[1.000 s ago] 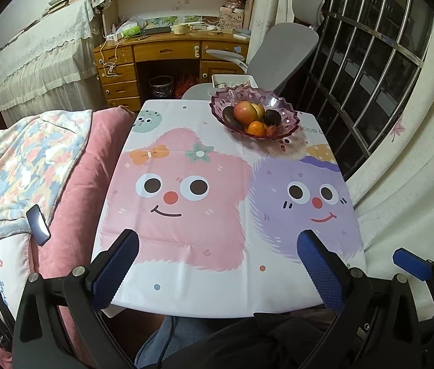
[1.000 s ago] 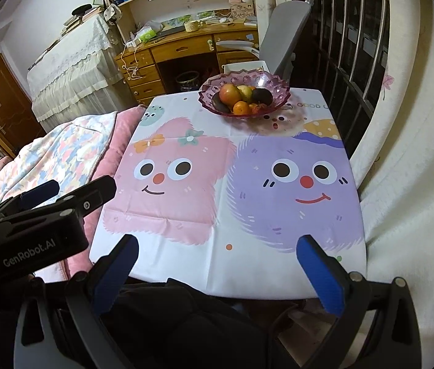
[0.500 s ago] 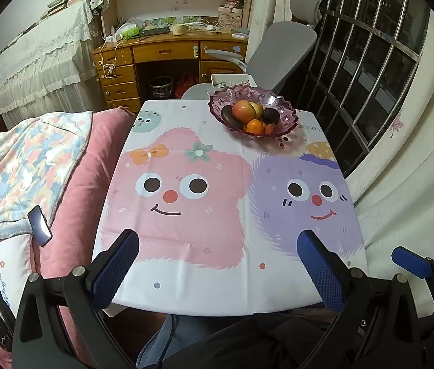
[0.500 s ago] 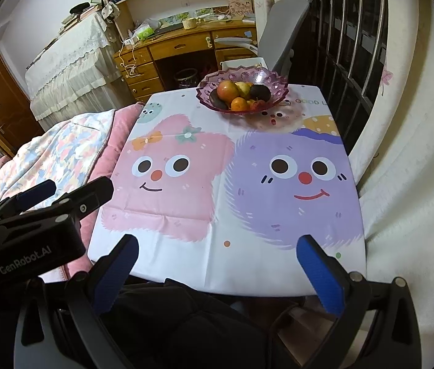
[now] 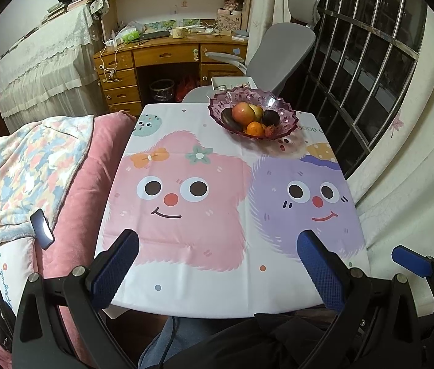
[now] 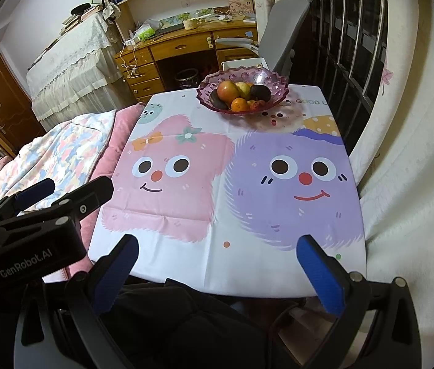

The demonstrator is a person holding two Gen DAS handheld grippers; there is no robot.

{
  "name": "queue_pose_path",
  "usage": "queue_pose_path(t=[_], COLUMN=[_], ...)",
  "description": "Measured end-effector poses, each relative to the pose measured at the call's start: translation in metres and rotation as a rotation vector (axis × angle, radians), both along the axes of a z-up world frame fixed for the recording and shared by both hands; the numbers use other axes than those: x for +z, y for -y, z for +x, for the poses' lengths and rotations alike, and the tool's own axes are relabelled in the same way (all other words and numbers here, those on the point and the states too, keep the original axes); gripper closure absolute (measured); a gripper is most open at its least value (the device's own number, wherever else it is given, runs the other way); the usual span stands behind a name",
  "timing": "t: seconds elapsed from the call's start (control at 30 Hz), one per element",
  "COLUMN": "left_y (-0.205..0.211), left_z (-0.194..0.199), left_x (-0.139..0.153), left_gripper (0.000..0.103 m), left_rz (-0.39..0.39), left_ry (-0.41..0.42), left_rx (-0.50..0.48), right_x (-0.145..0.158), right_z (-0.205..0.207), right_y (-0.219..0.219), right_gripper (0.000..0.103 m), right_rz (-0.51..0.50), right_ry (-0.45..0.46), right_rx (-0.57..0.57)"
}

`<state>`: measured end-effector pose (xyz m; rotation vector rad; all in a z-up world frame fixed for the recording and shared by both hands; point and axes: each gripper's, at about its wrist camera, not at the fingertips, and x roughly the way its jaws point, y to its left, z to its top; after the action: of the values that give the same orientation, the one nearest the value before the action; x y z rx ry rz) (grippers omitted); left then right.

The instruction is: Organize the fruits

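Fruits (image 5: 249, 117) are lying in the purple bowl (image 5: 287, 124), probably firm and smooth; hold each across its widest part. Left gripper (image 5: 218, 266) and right gripper (image 6: 217, 269) are both staying spread and empty, well apart from the bowl.

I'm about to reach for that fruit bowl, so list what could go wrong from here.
1. The purple bowl sits near the table's far edge; a push from either claw might slide it toward the chair.
2. The fruits are heaped: lifting the apple may roll the orange out.
3. Both the left claw and the right claw are open at the near edge; dragging them could snag the loose tablecloth.
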<state>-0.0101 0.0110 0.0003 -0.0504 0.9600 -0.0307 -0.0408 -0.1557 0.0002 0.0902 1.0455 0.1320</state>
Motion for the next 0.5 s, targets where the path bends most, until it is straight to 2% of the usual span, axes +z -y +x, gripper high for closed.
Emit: queue_pose_path(t=[0.5], left_y=[-0.0032], left_z=[-0.0001], left_x=[0.0010], left_gripper=[0.001], left_rz=[0.003], left_ry=[-0.005], left_rx=[0.020], right_x=[0.0027], right_z=[-0.0007], right_y=[-0.0034], right_gripper=[0.000], right_rz=[0.002], right_ry=[-0.003], right_rx=[0.008])
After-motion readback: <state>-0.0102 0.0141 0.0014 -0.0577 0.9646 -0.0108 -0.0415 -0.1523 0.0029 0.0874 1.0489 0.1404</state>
